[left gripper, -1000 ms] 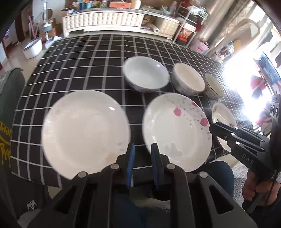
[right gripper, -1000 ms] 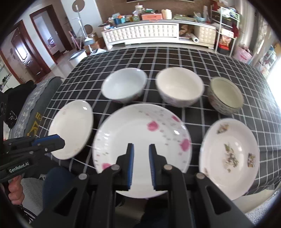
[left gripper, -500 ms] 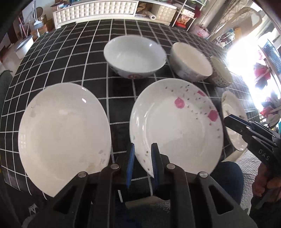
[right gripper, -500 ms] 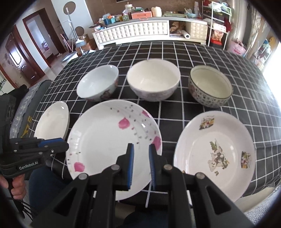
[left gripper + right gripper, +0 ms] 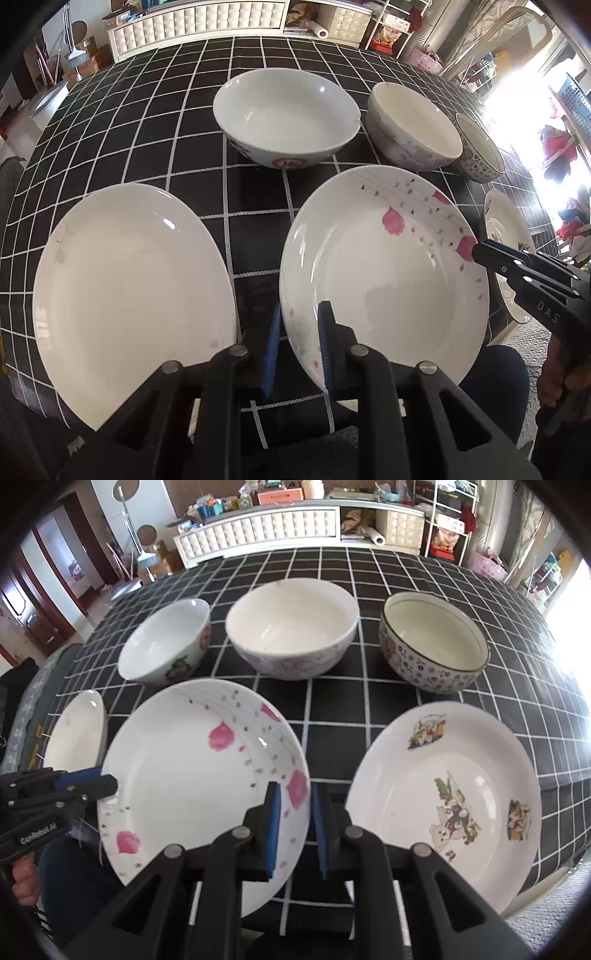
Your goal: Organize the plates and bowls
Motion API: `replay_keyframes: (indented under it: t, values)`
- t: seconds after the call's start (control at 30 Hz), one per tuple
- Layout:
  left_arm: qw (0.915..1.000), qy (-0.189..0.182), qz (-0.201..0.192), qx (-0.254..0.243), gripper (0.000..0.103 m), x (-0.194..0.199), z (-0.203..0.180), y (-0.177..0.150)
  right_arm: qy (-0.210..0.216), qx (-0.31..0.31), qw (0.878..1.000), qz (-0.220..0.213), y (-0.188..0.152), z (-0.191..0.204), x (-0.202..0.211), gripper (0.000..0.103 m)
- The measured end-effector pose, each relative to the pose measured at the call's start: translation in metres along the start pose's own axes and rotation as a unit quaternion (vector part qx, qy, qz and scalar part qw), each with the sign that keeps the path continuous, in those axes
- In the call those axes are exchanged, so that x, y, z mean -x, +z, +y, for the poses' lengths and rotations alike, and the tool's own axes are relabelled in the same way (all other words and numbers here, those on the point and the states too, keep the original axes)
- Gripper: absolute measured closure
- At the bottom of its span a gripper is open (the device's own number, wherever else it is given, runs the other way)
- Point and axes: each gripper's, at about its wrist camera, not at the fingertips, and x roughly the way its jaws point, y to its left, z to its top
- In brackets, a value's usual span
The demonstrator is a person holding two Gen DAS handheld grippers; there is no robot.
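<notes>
Three plates lie along the near edge of the checked table: a plain white plate (image 5: 129, 291), a pink-flowered plate (image 5: 384, 269) in the middle, and a cartoon plate (image 5: 443, 797) on the right. Behind them stand a white bowl (image 5: 288, 118), a cream bowl (image 5: 413, 125) and a blue-patterned bowl (image 5: 432, 642). My left gripper (image 5: 297, 339) is open, its jaws either side of the flowered plate's near-left rim. My right gripper (image 5: 295, 823) is open, its jaws either side of the same plate's (image 5: 199, 775) right rim.
The black tablecloth with white grid (image 5: 155, 122) hangs over the near edge. A white cabinet (image 5: 266, 528) and shelves stand beyond the table's far side. The person's legs are below the near edge.
Both grippers moved forward toward the table. The left now straddles the flowered plate's near-left rim and the right its right rim. The dishes have not moved.
</notes>
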Motion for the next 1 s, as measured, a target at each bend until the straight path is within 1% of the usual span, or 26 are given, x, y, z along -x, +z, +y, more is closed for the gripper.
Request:
replay_keyframes:
  t: [0.1, 0.2, 0.3, 0.4, 0.53, 0.83, 0.93, 1.0]
  values:
    - [1.0, -0.001, 0.003, -0.001, 0.086, -0.003, 0.001, 0.002, 0.004, -0.003, 1.0, 0.018, 0.0, -0.001, -0.007, 0.082]
    - [1.0, 0.002, 0.004, -0.003, 0.086, -0.005, 0.003, 0.001, 0.006, -0.006, 1.0, 0.025, -0.002, -0.002, -0.011, 0.082]
    - [0.9999, 0.01, 0.003, -0.006, 0.09, -0.007, 0.002, 0.001, 0.003, -0.01, 1.0, 0.024, -0.003, -0.003, -0.012, 0.082]
    - [1.0, 0.007, 0.004, -0.001, 0.093, -0.008, 0.004, 0.002, 0.008, -0.014, 1.0, 0.025, -0.004, -0.002, -0.013, 0.082]
    - [0.9999, -0.003, 0.002, 0.013, 0.094, -0.008, 0.008, 0.001, 0.01, -0.027, 0.999, 0.022, -0.005, -0.006, -0.014, 0.082]
    - [0.9999, 0.008, 0.002, 0.009, 0.094, -0.007, 0.005, 0.001, 0.009, -0.035, 0.999, 0.021, -0.008, -0.009, -0.012, 0.084]
    - [0.9999, 0.006, 0.011, 0.009, 0.094, -0.007, 0.004, 0.001, 0.005, -0.034, 0.999, 0.02, -0.009, -0.005, -0.011, 0.084]
    - [0.9998, 0.011, 0.011, 0.009, 0.094, -0.006, 0.003, 0.0, 0.019, -0.045, 0.999, 0.022, -0.011, -0.008, -0.009, 0.084]
